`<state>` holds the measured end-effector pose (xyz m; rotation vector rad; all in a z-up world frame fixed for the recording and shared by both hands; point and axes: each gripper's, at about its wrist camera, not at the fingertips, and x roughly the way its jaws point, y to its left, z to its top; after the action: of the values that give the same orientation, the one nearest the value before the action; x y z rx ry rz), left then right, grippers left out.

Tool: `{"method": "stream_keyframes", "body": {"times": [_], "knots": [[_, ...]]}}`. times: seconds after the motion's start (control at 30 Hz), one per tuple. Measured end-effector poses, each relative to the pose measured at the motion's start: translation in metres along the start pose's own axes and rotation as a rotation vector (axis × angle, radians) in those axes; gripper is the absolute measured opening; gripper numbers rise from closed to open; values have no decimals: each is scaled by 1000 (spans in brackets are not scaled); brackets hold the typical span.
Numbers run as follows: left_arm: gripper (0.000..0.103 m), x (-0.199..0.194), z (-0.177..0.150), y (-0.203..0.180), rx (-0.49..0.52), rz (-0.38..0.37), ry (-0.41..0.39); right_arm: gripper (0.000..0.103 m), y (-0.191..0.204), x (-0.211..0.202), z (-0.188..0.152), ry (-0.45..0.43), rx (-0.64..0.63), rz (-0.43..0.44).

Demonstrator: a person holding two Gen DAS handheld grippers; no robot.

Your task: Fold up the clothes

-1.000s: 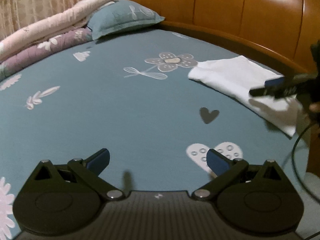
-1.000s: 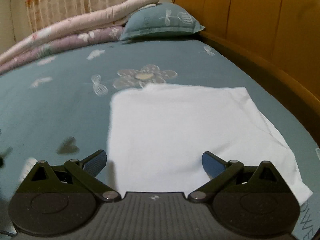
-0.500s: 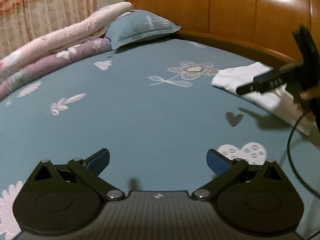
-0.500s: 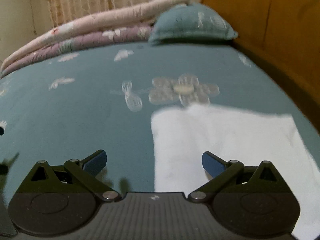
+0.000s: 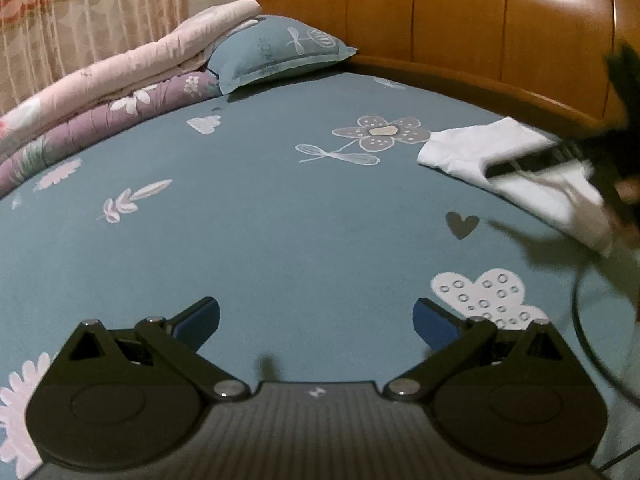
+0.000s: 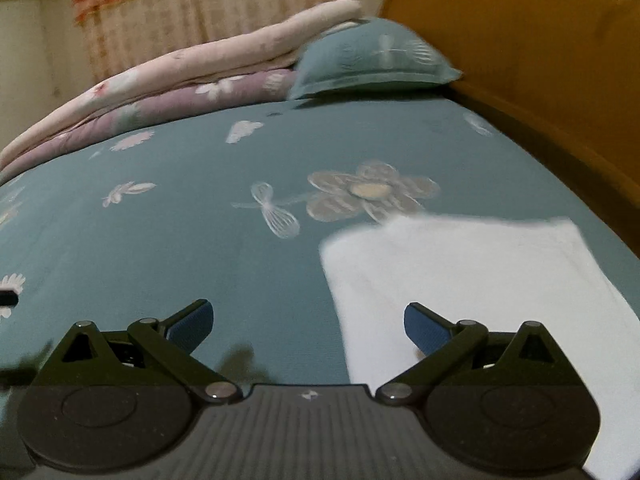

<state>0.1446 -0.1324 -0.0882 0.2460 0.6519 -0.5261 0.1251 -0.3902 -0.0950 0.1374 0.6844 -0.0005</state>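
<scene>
In the left wrist view the left gripper (image 5: 316, 320) hangs over bare bedsheet (image 5: 260, 240), its blue fingers spread wide with nothing between them. The cloth (image 5: 472, 148), white and folded flat, lies at about 2 o'clock near the headboard (image 5: 460, 20), well apart from this gripper. The right gripper (image 5: 560, 160) shows there as a dark blurred bar across the cloth; from this side I cannot tell how its fingers stand. A pillow (image 5: 276, 56) and rolled quilts (image 5: 100, 96) sit at 11 o'clock. In the right wrist view the right gripper (image 6: 308, 320) is spread too, holding nothing; the cloth (image 6: 460, 280) fills the 3 to 4 o'clock part of the frame, its near left edge running under the right finger (image 6: 424, 326), while the left finger hangs over sheet. The view is smeared by motion. The risk, as I judge it: a fast sweep this low could let the right finger catch that edge and drag the fold open, or a pinch could gather sheet with the cloth.
</scene>
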Motion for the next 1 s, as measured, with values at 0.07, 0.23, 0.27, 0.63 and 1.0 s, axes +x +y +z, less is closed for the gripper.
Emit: {"method": "stream_keyframes", "body": {"times": [0.07, 0.23, 0.27, 0.63, 1.0], "knots": [[102, -3, 1, -1, -27, -26, 3, 103, -6, -4, -19, 56, 55, -33], [102, -21, 3, -9, -38, -36, -20, 103, -10, -25, -25, 49, 105, -15], [102, -24, 3, -10, -37, -35, -26, 103, -12, -28, -22, 27, 121, -12], [102, -49, -1, -6, -188, -38, -26, 103, -6, -33, -32, 120, 226, -14], [102, -65, 7, -23, -169, -61, -8, 103, 43, -92, -39, 94, 168, -77]]}}
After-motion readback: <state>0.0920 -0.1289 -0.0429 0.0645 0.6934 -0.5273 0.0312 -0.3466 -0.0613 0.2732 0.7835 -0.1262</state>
